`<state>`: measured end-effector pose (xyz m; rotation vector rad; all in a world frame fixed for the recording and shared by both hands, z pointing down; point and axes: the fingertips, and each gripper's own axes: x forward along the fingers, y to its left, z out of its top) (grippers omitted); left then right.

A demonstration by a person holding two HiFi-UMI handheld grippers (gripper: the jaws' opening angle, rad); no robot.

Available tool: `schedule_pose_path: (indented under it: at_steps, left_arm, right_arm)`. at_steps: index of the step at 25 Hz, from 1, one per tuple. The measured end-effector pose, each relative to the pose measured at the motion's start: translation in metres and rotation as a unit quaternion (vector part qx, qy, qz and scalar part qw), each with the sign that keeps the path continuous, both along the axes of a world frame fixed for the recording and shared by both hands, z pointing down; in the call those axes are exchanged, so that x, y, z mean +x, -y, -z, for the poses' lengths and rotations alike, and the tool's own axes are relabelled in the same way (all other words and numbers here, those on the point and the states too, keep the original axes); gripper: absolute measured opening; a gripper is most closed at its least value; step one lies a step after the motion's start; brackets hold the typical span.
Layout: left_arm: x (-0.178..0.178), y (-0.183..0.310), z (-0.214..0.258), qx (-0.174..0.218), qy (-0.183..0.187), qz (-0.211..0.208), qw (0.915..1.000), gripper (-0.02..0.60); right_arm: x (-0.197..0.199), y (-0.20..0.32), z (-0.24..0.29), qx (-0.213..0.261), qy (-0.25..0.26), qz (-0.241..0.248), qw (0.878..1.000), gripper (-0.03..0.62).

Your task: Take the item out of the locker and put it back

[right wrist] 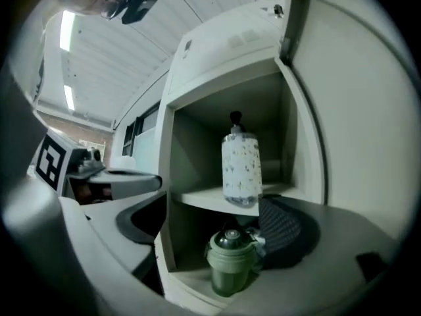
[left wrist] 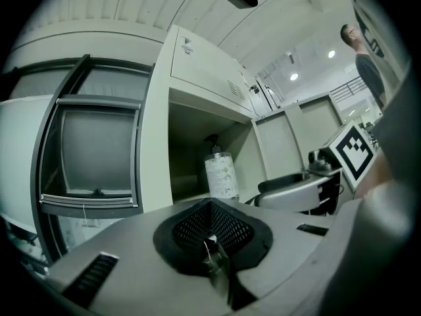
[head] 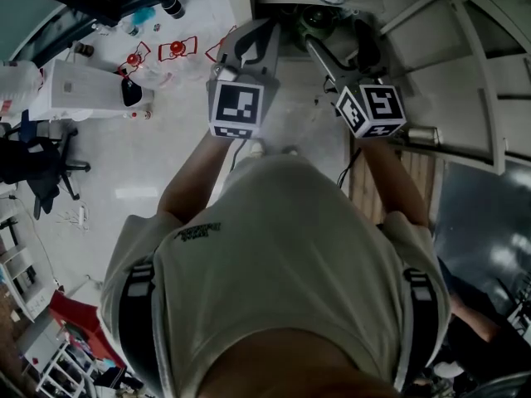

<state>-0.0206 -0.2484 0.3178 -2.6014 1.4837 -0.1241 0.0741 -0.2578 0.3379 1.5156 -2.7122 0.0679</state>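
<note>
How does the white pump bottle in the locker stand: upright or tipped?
Upright: the bottle stands on the upper shelf, pump on top.

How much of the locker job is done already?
Only the start. The locker door is open. The pump bottle stands on the upper shelf and the green cup below it, both untouched. The right gripper faces them, open and empty. Taking an item out and putting it back is left.

Matt painted locker [right wrist: 217,51], glossy printed bottle [right wrist: 241,166] (plastic, seemingly), smooth green flask [right wrist: 230,259]
</note>
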Motion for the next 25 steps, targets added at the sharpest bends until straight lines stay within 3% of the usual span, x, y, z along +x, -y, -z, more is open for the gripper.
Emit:
schedule_pose_path:
  at_steps: [1, 3, 9, 13, 25]
  left_arm:
    - [-0.001, -0.001, 0.004, 0.003, -0.001, 0.000, 1.0000, 0.014]
    - [-0.002, -0.004, 0.013, 0.009, -0.004, 0.000, 1.0000, 0.014]
    - [-0.006, -0.013, 0.030, 0.020, -0.014, -0.002, 0.9997, 0.014]
    - [-0.010, -0.019, 0.035, 0.021, -0.031, -0.008, 0.9993, 0.014]
    - [-0.012, -0.040, 0.035, 0.029, -0.020, -0.008, 0.9994, 0.014]
  right_arm:
    - [0.001, -0.005, 0.010, 0.009, 0.004, 0.001, 1.000, 0.442]
    - [0.001, -0.016, 0.028, 0.033, 0.004, 0.004, 0.999, 0.334]
    - [0.000, -0.042, 0.061, 0.076, 0.000, 0.014, 0.997, 0.200]
    - [0.005, -0.056, 0.081, 0.119, 0.001, 0.003, 0.993, 0.017]
    - [-0.015, -0.086, 0.060, 0.083, 0.025, 0.044, 0.995, 0.002]
